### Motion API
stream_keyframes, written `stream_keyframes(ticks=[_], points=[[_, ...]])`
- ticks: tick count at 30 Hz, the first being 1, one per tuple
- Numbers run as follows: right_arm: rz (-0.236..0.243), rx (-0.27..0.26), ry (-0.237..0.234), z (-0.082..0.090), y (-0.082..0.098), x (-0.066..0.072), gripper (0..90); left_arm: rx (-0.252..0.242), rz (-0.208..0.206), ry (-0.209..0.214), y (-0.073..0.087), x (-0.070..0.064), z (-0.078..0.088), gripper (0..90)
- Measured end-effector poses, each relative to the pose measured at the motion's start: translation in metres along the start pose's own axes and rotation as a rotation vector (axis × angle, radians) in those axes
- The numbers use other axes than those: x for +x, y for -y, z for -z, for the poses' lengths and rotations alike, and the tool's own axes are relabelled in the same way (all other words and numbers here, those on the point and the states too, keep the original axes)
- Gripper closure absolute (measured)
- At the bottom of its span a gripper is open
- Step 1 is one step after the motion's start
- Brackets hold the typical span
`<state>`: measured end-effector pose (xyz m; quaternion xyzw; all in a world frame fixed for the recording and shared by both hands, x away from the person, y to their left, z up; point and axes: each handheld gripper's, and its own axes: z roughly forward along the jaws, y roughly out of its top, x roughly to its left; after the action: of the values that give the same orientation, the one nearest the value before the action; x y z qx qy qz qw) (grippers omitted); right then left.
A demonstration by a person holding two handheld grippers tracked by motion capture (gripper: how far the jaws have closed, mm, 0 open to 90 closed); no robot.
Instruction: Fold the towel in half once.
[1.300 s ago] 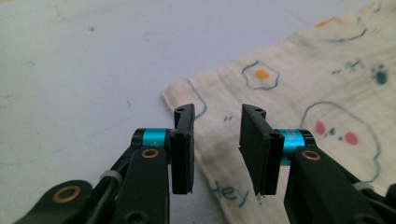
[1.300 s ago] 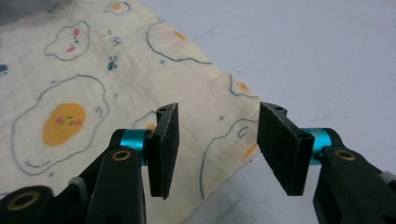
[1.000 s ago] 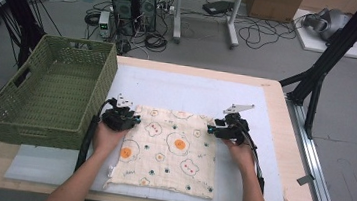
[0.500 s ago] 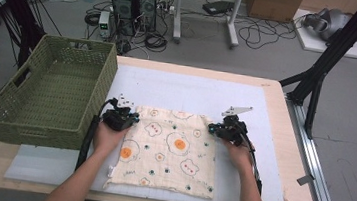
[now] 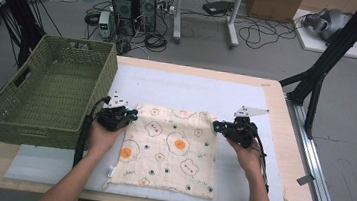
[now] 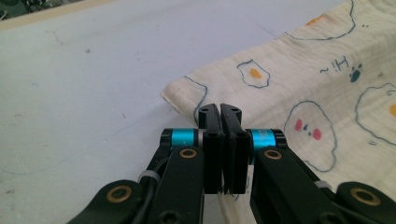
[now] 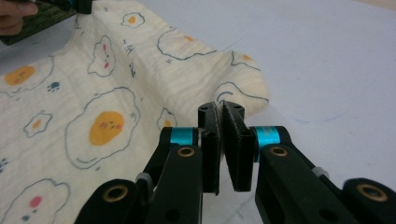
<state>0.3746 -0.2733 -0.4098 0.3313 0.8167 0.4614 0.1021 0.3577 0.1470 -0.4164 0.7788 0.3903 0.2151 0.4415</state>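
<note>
A: From the high view, where does the cloth (image 5: 169,147) lie?

B: Flat on the white mat (image 5: 177,93) that covers the tabletop (image 5: 290,142), toward the near edge, a little left of the middle. It is cream with fried-egg prints. The left gripper (image 5: 123,116) sits at its far left corner, the right gripper (image 5: 223,127) at its far right corner. The green wicker basket (image 5: 46,91) stands just left of the left gripper, overhanging the tabletop's left edge.

A: And the left gripper view?

B: The fingers (image 6: 212,140) have just been closing and now stand pressed together, pinching the cloth's (image 6: 299,88) edge beside the corner. The fabric rises slightly off the mat (image 6: 93,79) there.

A: The right gripper view?

B: Much the same. Its fingers (image 7: 236,140) have just been closing too, and they pinch the cloth (image 7: 107,93) at its rounded corner, which bunches up above the mat (image 7: 327,60). Far off at the upper left, the person's other hand (image 7: 16,16) shows near the basket (image 7: 37,16).
</note>
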Motion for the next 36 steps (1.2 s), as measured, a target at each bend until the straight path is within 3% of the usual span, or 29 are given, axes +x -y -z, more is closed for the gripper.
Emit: stream_keyframes(ticks=[6, 12, 23, 26, 27, 32, 36], points=[[0.01, -0.002, -0.033, 0.016, 0.007, 0.013, 85.4, -0.037, -0.036, 0.019, 0.001, -0.012, 0.017, 87.3], [0.021, -0.01, -0.06, 0.027, 0.02, 0.028, 85.4, -0.004, -0.082, 0.03, 0.019, -0.023, 0.027, 87.3], [0.031, 0.062, -0.109, 0.025, 0.047, 0.05, 85.1, 0.007, -0.062, 0.084, 0.043, -0.027, 0.046, 87.2], [0.033, 0.09, -0.122, 0.023, 0.052, 0.052, 83.7, 0.02, -0.015, 0.128, 0.049, -0.026, 0.048, 86.8], [0.026, 0.1, -0.125, 0.023, 0.053, 0.052, 82.7, 0.03, -0.017, 0.137, 0.051, -0.025, 0.048, 86.5], [0.014, 0.082, -0.123, 0.028, 0.055, 0.05, 71.2, 0.051, -0.019, 0.159, 0.054, -0.021, 0.05, 75.6], [0.013, 0.029, -0.109, 0.037, 0.048, 0.047, 65.5, 0.032, -0.025, 0.168, 0.048, -0.02, 0.055, 69.0]])
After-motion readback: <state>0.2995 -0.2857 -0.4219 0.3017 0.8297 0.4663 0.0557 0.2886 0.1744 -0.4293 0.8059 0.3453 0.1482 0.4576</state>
